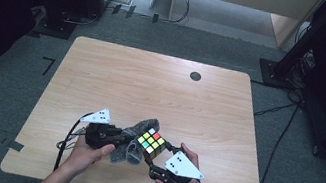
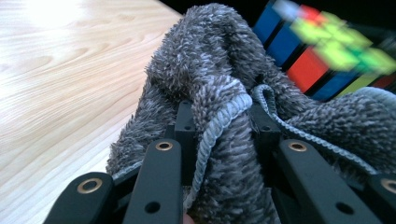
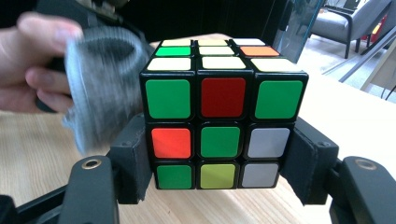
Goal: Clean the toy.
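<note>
A scrambled colour cube (image 1: 151,143) (image 3: 219,112) is held above the table's near edge, my right gripper (image 1: 157,155) (image 3: 217,158) shut on its lower sides. A grey fluffy cloth (image 1: 134,140) (image 2: 219,107) is bunched against the cube's left face. My left gripper (image 1: 124,140) (image 2: 222,128) is shut on a fold of this cloth, its hemmed edge running between the jaws. In the left gripper view the cube (image 2: 327,51) sits blurred just behind the cloth. In the right gripper view the cloth (image 3: 100,84) is blurred beside the cube, with a hand (image 3: 32,65) behind it.
The light wooden table (image 1: 152,84) has a round dark cable hole (image 1: 195,76) at its far side. Cables trail from both grippers over the near edge. Dark equipment stands and cables sit on the carpet around the table.
</note>
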`<state>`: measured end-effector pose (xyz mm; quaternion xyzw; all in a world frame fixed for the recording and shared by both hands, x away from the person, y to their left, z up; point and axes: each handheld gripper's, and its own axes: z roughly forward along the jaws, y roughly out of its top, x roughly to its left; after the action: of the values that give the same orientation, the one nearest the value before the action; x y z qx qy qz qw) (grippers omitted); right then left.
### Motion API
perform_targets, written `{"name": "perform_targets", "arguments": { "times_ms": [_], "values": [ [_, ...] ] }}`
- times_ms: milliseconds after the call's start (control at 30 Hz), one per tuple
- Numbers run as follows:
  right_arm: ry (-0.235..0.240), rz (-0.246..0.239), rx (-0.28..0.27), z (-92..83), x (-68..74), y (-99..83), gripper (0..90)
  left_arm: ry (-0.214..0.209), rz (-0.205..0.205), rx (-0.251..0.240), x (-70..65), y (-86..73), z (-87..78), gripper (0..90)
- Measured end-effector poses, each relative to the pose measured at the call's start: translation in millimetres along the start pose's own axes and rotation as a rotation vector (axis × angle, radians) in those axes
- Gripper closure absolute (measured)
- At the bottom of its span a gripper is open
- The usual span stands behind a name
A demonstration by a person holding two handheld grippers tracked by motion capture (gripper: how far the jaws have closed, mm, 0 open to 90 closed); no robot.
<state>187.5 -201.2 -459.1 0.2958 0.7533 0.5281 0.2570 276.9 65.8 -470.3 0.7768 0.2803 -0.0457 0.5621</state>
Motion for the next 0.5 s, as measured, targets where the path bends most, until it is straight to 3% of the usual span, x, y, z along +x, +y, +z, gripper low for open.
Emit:
{"name": "perform_targets", "arguments": {
  "times_ms": [100,233,400,433,500],
  "values": [
    [-0.003,0.008,-0.007,-0.9,-2.0,0.7,34.6,-0.036,-0.035,-0.057,1.2,3.0,-5.6,71.6],
    [-0.012,0.006,0.017,0.8,-3.3,-3.4,34.6,-0.12,-0.088,-0.14,3.4,6.3,-13.2,71.6],
    [0.004,0.008,0.001,-0.5,-0.1,-0.7,34.6,-0.131,-0.086,-0.072,3.7,3.4,-5.0,71.5],
    [0.007,0.01,-0.006,-1.8,-0.6,-0.1,34.6,-0.119,-0.073,-0.049,3.2,2.4,-3.2,71.5],
    [0.009,0.023,-0.023,-4.1,-2.1,1.2,34.6,-0.058,-0.006,-0.001,0.0,0.2,0.0,71.5]
  ]
}}
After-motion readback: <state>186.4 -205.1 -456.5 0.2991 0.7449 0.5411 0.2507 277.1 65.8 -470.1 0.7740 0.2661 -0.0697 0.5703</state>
